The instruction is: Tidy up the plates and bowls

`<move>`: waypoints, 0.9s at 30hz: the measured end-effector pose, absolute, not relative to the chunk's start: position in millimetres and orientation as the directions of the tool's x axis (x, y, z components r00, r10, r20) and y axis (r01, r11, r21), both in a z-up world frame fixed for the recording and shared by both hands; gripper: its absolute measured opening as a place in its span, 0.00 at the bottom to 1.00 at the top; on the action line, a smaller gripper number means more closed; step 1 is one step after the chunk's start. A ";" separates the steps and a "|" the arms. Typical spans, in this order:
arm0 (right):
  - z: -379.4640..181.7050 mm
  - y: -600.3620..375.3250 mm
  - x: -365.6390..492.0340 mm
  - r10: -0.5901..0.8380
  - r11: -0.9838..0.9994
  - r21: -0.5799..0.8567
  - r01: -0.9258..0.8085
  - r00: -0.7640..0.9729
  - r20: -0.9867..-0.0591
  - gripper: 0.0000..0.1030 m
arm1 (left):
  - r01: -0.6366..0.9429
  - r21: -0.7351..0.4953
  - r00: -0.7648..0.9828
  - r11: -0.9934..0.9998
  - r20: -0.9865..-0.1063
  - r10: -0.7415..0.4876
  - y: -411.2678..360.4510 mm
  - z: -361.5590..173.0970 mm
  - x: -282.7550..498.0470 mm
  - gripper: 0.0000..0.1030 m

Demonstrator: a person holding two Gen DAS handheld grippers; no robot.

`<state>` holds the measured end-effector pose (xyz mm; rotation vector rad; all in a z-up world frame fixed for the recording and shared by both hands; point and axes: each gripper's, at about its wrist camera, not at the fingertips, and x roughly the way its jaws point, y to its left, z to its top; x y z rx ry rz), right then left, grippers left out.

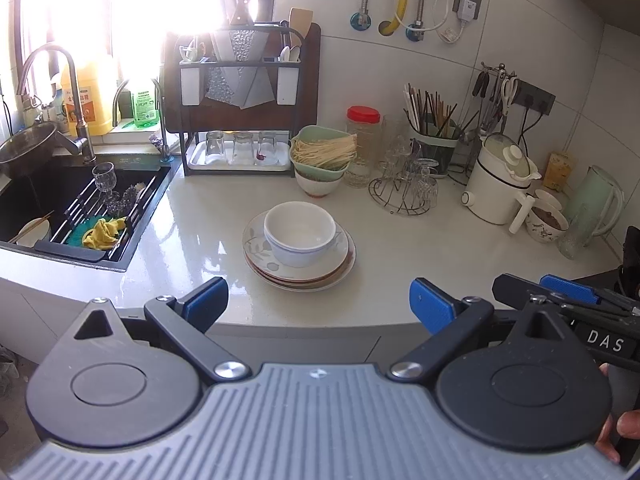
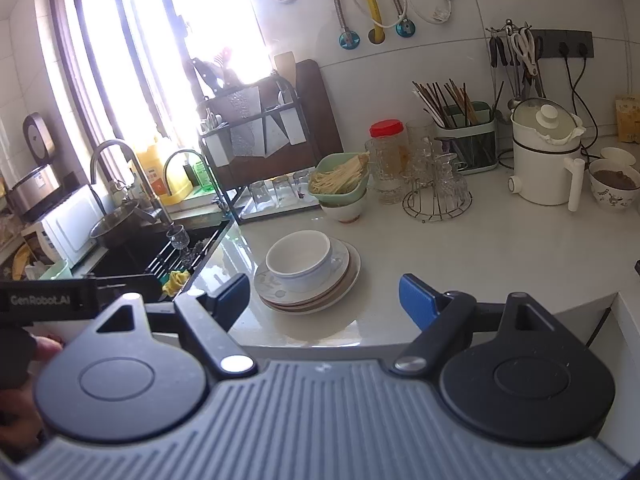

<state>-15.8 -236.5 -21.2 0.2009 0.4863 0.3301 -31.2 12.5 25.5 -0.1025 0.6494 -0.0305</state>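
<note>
Over at nine o'clock the dark sink [image 1: 60, 208] holds a stemmed glass [image 1: 105, 184] standing on a slatted rack, with a yellow rag [image 1: 102, 234] bunched just beside it. Next along, a dish rack [image 1: 240, 148] at the back wall carries three upturned tumblers. At the middle of the pale bench [image 1: 420, 248] sits the stack of plates [image 1: 300, 270] — several, nested flat — and on top of it two white bowls [image 1: 300, 236], one inside the other, upright and empty. Behind them at twelve o'clock a green bowl of dry noodles [image 1: 322, 152] rests on another bowl, a red-lidded jar [image 1: 363, 144] just beside it. Further toward two o'clock come a wire stand of glasses, a chopstick holder [image 1: 434, 144], and a white kettle [image 1: 500, 184].

Both claws hang short of the bench edge, touching nothing: the left claw [image 1: 318, 306] is spread wide — and the right claw [image 2: 324, 300] is spread the same, the plate stack lying straight ahead between its blue pads.
</note>
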 end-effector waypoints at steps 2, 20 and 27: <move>-21.5 -236.5 -16.4 0.357 0.927 0.267 -0.262 0.831 -0.426 0.81 | -0.007 -0.104 0.793 0.995 -0.606 -0.058 12.2 25.2 -31.7 0.96; -27.4 -239.8 -11.3 0.344 0.930 0.276 -0.241 0.834 -0.431 0.81 | 0.001 -0.085 0.795 0.996 -0.604 -0.052 8.5 27.0 -25.1 0.96; -26.5 -242.1 -8.8 0.331 0.934 0.274 -0.228 0.839 -0.432 0.81 | 0.021 -0.102 0.777 0.995 -0.624 -0.080 9.0 23.5 -16.3 0.96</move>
